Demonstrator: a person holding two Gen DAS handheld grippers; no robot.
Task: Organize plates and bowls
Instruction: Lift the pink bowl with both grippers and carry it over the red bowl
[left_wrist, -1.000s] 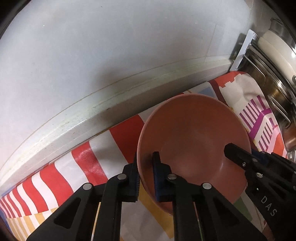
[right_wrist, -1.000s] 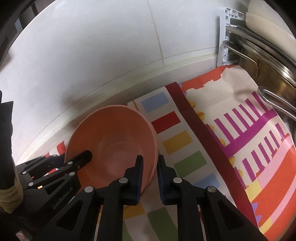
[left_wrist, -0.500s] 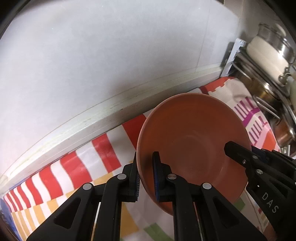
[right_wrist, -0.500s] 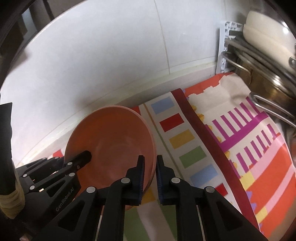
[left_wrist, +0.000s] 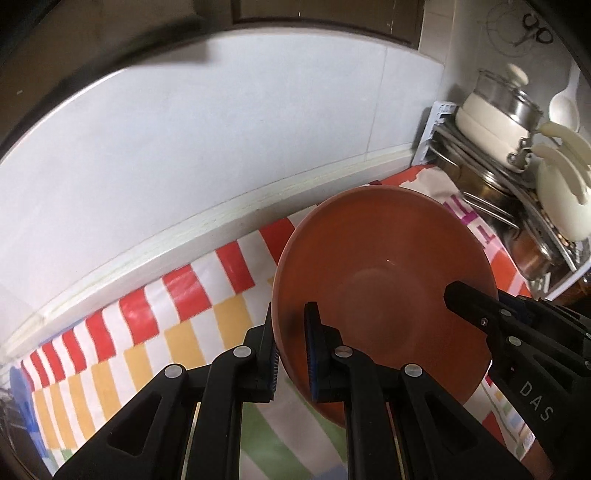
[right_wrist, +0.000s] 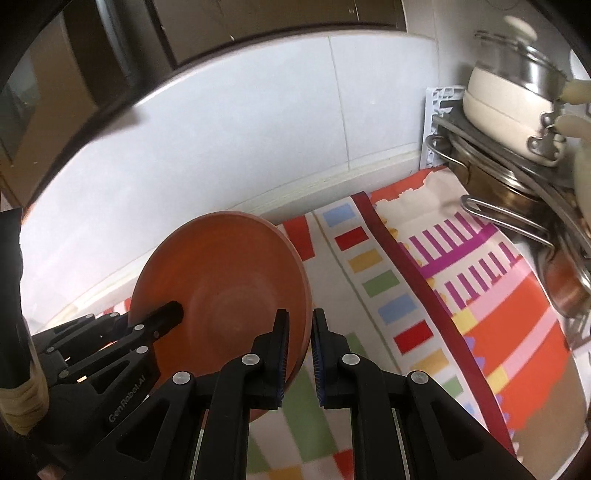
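Bowl: terracotta bowl (left_wrist: 384, 291) is held clear of the striped cloth (left_wrist: 192, 317), tilted, near the cloth's back edge by the white tiled wall (left_wrist: 221, 140).
Left gripper: left gripper (left_wrist: 291, 343) has its jaws nearly closed, clamped across the bowl's near-left rim, one pad outside, one inside.
Right gripper: right gripper (right_wrist: 298, 350) pinches the opposite rim the same way, jaws a narrow gap apart with the rim between them.
Surroundings: pot rack (right_wrist: 517, 177) with stacked pans and a cream pot (right_wrist: 509, 110) stands at the cloth's right edge.
Step in hand: carrying the bowl, judged as a two-handed transfer; the destination is not visible.
Doing it well: keep both grips equally firm and move them together, so neither rim pinch twists or slips; level the bowl before lowering it, and steer clear of the protruding pan handles.
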